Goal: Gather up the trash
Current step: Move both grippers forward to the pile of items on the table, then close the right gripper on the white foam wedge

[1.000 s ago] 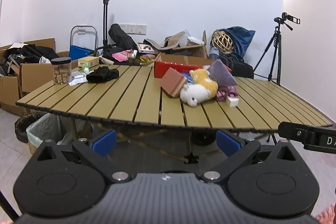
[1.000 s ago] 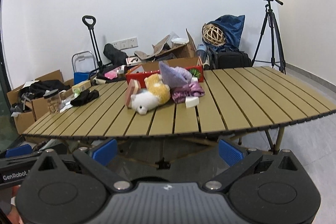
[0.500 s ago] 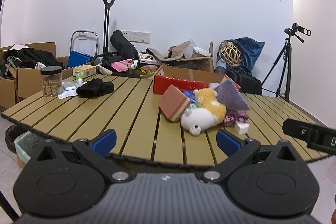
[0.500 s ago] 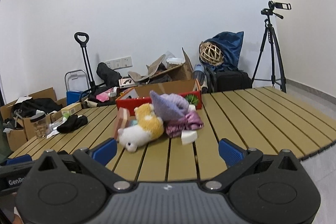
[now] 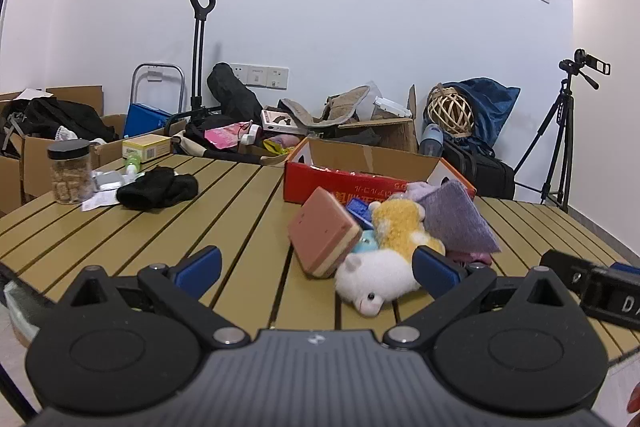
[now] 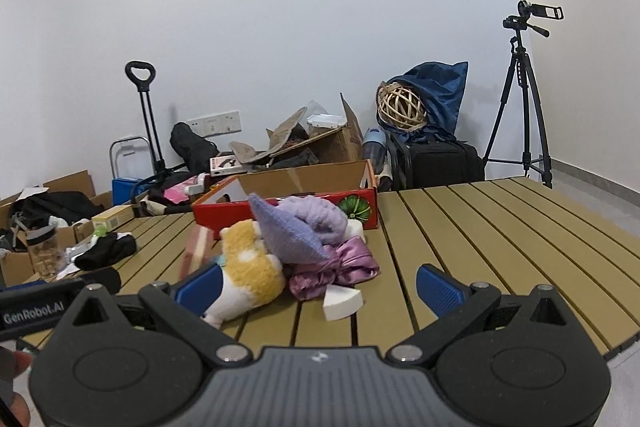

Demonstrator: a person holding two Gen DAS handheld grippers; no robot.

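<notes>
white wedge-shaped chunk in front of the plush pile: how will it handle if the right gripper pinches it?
The white wedge looks like foam: probably very light and may compress. It rests flat on the slatted table, so unlikely to roll. It lies apart from the purple satin cloth, so nothing should drag along.

Both grippers advanced over slatted table (image 5: 168, 227); left gripper (image 5: 316, 267) and right gripper (image 6: 318, 285) nearer plush toy (image 5: 380, 275).

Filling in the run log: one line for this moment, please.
phase: approach | left gripper: open, empty | right gripper: open, empty | ahead: plush toy pile on table
</notes>
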